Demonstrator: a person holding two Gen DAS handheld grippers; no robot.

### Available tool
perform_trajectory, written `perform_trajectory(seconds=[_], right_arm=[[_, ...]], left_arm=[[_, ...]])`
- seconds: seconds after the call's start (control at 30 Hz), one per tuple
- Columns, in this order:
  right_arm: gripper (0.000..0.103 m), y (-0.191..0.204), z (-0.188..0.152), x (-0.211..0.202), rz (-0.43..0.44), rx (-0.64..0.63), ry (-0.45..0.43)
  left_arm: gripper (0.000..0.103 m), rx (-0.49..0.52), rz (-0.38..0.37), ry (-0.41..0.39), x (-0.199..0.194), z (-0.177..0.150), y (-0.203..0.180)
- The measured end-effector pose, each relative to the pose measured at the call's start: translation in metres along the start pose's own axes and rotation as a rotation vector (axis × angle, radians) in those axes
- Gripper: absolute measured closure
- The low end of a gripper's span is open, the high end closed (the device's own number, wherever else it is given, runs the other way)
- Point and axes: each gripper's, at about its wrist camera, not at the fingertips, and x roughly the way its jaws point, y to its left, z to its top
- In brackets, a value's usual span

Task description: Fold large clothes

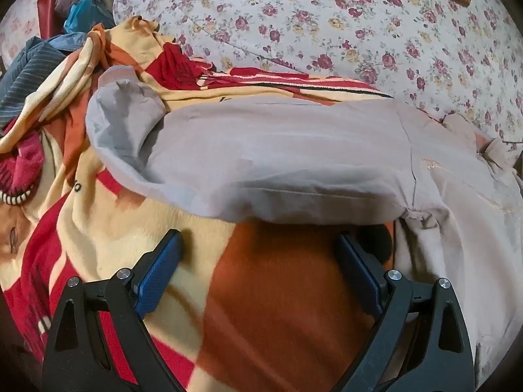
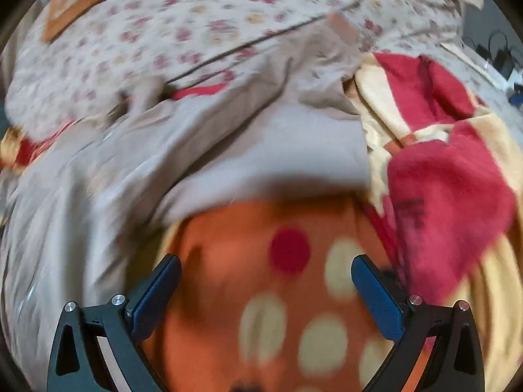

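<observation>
The grey garment [image 1: 278,150] lies spread across the patterned fleece blanket [image 1: 124,228] on the bed, one sleeve [image 1: 121,111] folded over its body, likely laid flat so each fold has a firm surface beneath. Both the left gripper [image 1: 258,251] and the right gripper [image 2: 266,277] hover just short of its near hem with jaws spread wide and nothing between them. The hem overhangs the blanket slightly, offering an edge to pinch, and though the right view is blurred, the floral bedspread [image 1: 327,32] beyond seems to leave room to carry the fabric forward.
</observation>
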Motion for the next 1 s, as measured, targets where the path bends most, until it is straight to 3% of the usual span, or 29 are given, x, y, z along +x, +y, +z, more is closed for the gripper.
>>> perform_trajectory(seconds=[0.17,0.43,0.6,0.73,0.83,1.0], right_arm=[[0.0,0.029,-0.027,-0.06,0.051,-0.07,-0.024],[0.0,0.089,-0.07,-0.119,0.299,-0.16,0.021],[0.0,0.121,-0.091,-0.159,0.499,-0.213,0.032],[0.0,0.14,-0.099,-0.193,0.6,-0.268,0.011],[0.0,0.158,-0.095,-0.214,0.599,-0.3,-0.041],[0.0,0.184,-0.077,-0.211,0.587,-0.318,-0.085]], left_arm=[[0.01,-0.007,-0.034,0.008,-0.01,-0.009,0.003],[0.01,0.088,-0.035,-0.093,-0.053,-0.03,-0.006],[0.01,0.085,-0.049,-0.111,-0.064,-0.032,-0.001],[0.01,0.08,-0.049,-0.112,-0.066,-0.032,0.003],[0.01,0.069,-0.058,-0.115,-0.07,-0.034,0.004],[0.01,0.073,-0.068,-0.13,-0.079,-0.036,-0.001]])
